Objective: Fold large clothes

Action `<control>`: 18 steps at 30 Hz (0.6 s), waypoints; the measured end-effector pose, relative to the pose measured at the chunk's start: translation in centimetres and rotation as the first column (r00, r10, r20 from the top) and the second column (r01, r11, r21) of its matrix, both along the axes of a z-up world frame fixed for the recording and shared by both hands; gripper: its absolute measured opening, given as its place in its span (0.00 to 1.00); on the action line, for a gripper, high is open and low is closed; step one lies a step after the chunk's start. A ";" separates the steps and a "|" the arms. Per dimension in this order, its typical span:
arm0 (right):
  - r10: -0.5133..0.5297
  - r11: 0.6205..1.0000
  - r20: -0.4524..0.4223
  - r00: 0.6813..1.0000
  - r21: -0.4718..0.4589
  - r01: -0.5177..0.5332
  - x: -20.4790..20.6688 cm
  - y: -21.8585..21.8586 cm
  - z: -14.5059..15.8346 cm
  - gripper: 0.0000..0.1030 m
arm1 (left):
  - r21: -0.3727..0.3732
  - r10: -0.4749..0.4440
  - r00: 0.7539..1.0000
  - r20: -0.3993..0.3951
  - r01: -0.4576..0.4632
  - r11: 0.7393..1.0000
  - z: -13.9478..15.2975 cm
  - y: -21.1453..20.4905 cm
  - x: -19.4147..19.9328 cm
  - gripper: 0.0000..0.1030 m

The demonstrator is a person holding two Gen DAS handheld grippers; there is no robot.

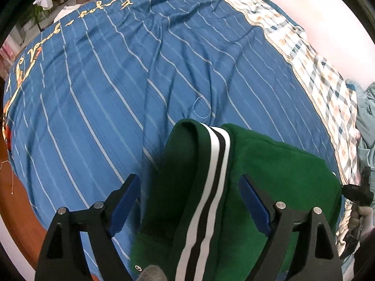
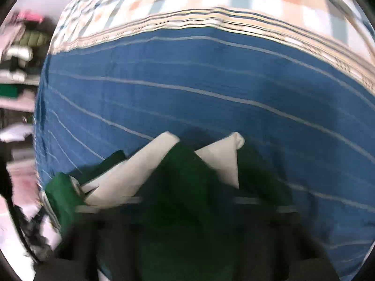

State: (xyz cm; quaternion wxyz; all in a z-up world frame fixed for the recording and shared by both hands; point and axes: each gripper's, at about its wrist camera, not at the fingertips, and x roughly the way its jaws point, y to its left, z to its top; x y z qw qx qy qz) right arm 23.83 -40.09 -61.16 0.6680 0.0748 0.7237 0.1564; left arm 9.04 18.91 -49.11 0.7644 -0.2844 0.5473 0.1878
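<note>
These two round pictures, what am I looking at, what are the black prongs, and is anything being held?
Each picture comes from a fisheye camera on a hand-held two-finger gripper, looking along its fingers. The left-hand view shows the left gripper with its blue-padded fingers spread open over a green garment with a black-and-white striped band; the pads don't press on it. The garment lies on a blue striped bedcover with a checked border. The right-hand view is motion-blurred: green cloth with white parts, and the right gripper is only a dark smear. It counts as shut, but whether it holds cloth I cannot tell.
</note>
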 end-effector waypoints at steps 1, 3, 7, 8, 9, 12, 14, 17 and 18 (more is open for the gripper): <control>0.000 1.000 0.032 0.999 -0.017 0.001 -0.3 0.2 0.5 0.09 | 0.011 -0.002 1.000 -0.002 0.002 1.000 0.2 -0.1 0.0 0.83; -0.096 0.995 0.093 0.991 -0.013 0.097 -0.7 -0.7 2.5 0.06 | 0.010 -0.002 1.000 -0.001 0.002 1.000 0.3 0.0 0.0 0.83; -0.315 0.948 0.173 0.933 0.002 0.320 -2.3 -5.8 6.2 0.05 | -0.040 0.009 1.000 0.009 -0.009 0.999 -0.1 -0.1 0.5 0.83; -0.345 0.936 0.181 0.921 -0.007 0.352 -2.6 -6.4 6.5 0.05 | -0.040 0.002 1.000 0.006 -0.002 0.999 -0.3 -0.2 0.8 0.83; -0.363 0.927 0.191 0.912 -0.024 0.374 -2.8 -5.6 6.5 0.05 | -0.041 -0.007 1.000 0.006 0.007 0.999 -0.5 -0.4 1.2 0.83; -0.405 0.906 0.190 0.894 -0.051 0.421 -3.0 -4.9 5.5 0.05 | -0.038 -0.037 0.999 -0.013 0.036 0.999 -1.8 -0.8 3.1 0.83; -0.425 0.897 0.186 0.886 -0.040 0.439 -2.8 -5.0 5.3 0.05 | -0.005 -0.044 0.998 -0.047 0.044 0.999 -3.0 -0.8 4.5 0.82; -0.459 0.881 0.133 0.878 -0.061 0.470 -1.8 -4.5 3.0 0.05 | 0.025 -0.070 0.995 -0.070 0.072 0.997 -4.9 -0.6 5.9 0.82; -0.478 0.869 0.118 0.870 -0.080 0.488 -1.3 -4.6 2.2 0.05 | 0.023 -0.077 0.993 -0.086 0.079 0.997 -5.5 -0.4 6.3 0.82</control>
